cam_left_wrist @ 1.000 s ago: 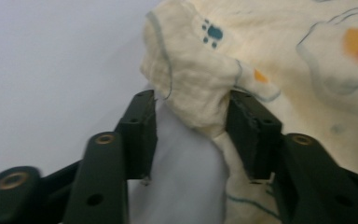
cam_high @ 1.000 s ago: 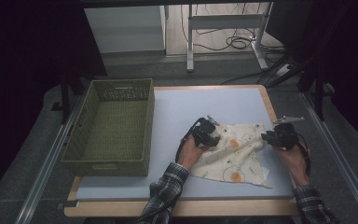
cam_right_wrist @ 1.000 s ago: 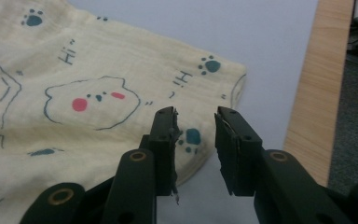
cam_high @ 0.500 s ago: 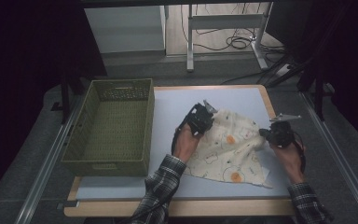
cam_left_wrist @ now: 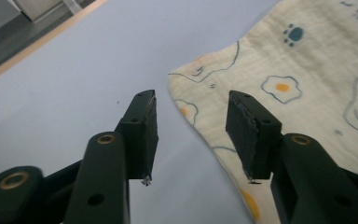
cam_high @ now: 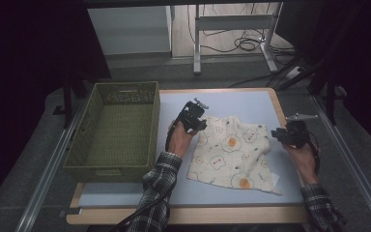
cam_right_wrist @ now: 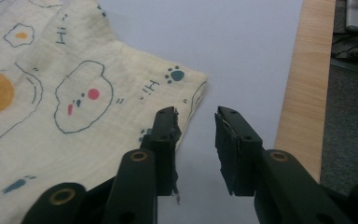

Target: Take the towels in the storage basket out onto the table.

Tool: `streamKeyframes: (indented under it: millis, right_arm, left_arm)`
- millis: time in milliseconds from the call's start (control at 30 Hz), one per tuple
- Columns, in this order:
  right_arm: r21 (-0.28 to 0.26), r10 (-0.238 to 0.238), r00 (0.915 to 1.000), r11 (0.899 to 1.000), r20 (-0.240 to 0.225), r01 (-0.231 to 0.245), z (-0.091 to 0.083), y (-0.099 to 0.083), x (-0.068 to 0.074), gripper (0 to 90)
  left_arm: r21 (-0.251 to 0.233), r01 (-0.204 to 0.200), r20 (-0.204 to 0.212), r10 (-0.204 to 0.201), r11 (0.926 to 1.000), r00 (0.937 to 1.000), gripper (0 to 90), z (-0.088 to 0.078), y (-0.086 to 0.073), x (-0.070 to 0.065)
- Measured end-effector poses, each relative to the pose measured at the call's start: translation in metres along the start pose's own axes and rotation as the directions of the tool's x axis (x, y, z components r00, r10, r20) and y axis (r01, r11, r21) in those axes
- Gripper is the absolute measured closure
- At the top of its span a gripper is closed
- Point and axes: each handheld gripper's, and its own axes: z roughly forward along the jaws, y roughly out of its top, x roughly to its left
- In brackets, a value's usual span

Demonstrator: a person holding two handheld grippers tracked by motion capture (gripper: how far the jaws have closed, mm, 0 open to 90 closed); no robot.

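Both jaws open, cloth edge between, ungripped.

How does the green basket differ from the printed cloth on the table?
The green basket is a stiff, walled, mesh container in one dull green, and nothing shows inside it. The printed cloth is soft, cream, patterned with fried eggs and paw prints, and lies spread nearly flat with a few wrinkles. The basket sits left, the cloth right. Both rest on the blue table.

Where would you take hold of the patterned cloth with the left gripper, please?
Probably at the cloth's near corner, where the hem lies flat on the table. The left gripper is open with that edge between its jaws, so coming down from above and closing on the edge should work.
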Motion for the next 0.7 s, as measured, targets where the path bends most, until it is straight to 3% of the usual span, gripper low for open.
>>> streamKeyframes:
  millis: [200, 400, 533, 700]
  right_arm:
    - [-0.004, 0.007, 0.9999, 1.0, -0.014, -0.007, 0.011, 0.005, -0.008, 74.6]
    - [0.007, -0.005, 1.0, 1.0, -0.001, 0.005, 0.032, 0.012, -0.008, 74.9]
    - [0.004, 0.007, 0.9999, 1.0, -0.007, -0.007, 0.046, 0.018, -0.008, 70.9]
    - [0.022, -0.006, 0.9999, 1.0, 0.013, 0.006, 0.06, 0.019, -0.006, 66.2]
  left_arm:
    - [-0.02, 0.042, 0.03, -0.041, 0.9989, 0.9987, 57.1, 0.025, 0.005, 0.015]
    - [-0.015, 0.076, 0.038, -0.076, 0.997, 0.9964, 57.2, 0.043, 0.01, 0.024]
    - [-0.02, 0.11, 0.061, -0.108, 0.9938, 0.9922, 57.3, 0.055, 0.007, 0.026]
    - [-0.009, 0.105, 0.064, -0.105, 0.9944, 0.9925, 56.7, 0.072, 0.001, 0.024]
